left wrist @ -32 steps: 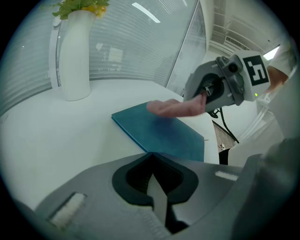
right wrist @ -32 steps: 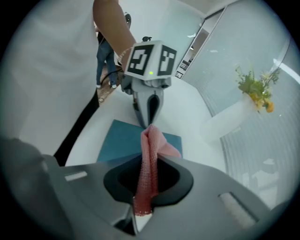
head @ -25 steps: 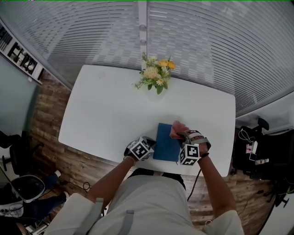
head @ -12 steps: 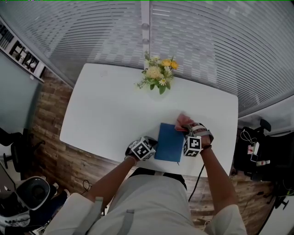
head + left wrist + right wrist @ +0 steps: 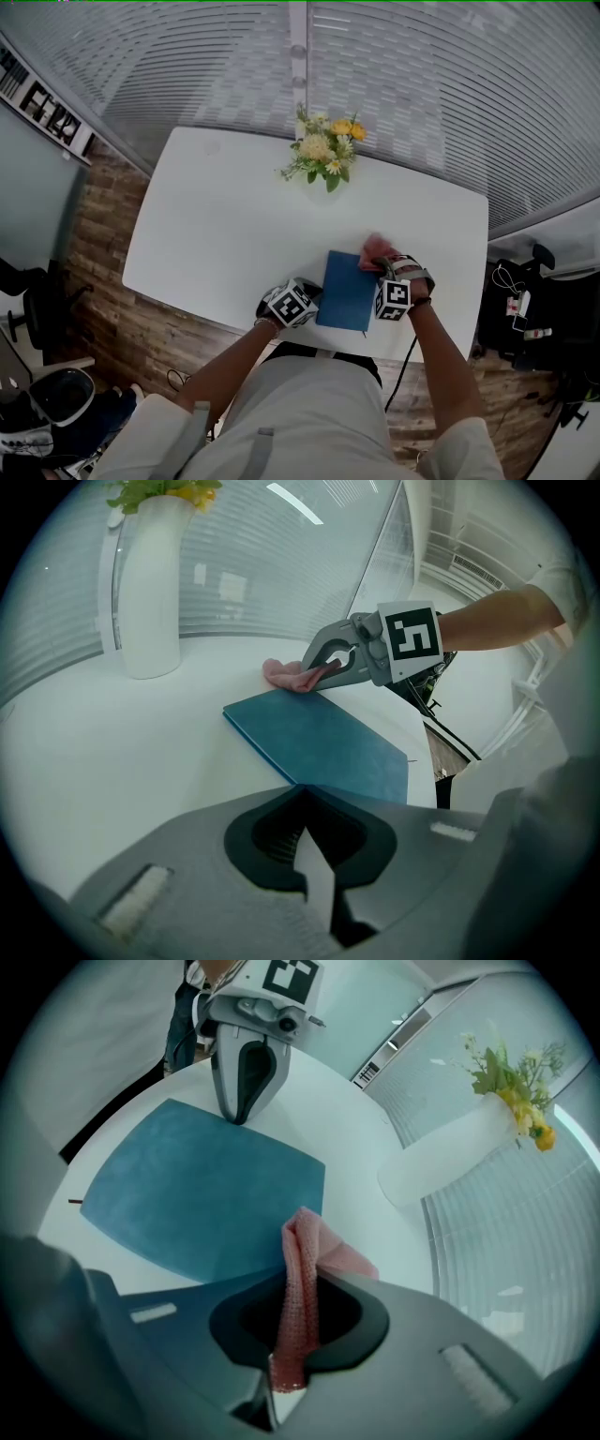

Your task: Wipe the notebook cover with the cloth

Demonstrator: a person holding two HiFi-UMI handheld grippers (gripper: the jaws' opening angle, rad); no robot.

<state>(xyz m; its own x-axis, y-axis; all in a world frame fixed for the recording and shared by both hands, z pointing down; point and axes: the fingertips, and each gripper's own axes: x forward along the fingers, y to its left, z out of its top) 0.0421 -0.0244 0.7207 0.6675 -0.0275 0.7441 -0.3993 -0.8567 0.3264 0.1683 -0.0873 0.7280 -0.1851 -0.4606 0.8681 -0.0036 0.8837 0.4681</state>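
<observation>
A blue notebook (image 5: pixel 344 291) lies closed on the white table (image 5: pixel 216 225), near its front edge. My right gripper (image 5: pixel 371 263) is shut on a pink cloth (image 5: pixel 372 249), which hangs out of the jaws at the notebook's far right corner. In the right gripper view the cloth (image 5: pixel 306 1251) rests half on the notebook (image 5: pixel 202 1194) and half on the table. My left gripper (image 5: pixel 312 296) is shut with nothing in it, its tip against the notebook's left edge. Seen from the left gripper (image 5: pixel 301 791), the notebook (image 5: pixel 323 742) runs out towards the cloth (image 5: pixel 285 675).
A white vase of yellow and white flowers (image 5: pixel 324 148) stands at the table's far edge. The vase (image 5: pixel 150 592) is left of the notebook's far end. Behind the table is a glass wall with blinds (image 5: pixel 422 84). The floor is wood.
My right gripper has carried the cloth away from me along the notebook's right side to its far corner. The left gripper has stayed at the left edge.
</observation>
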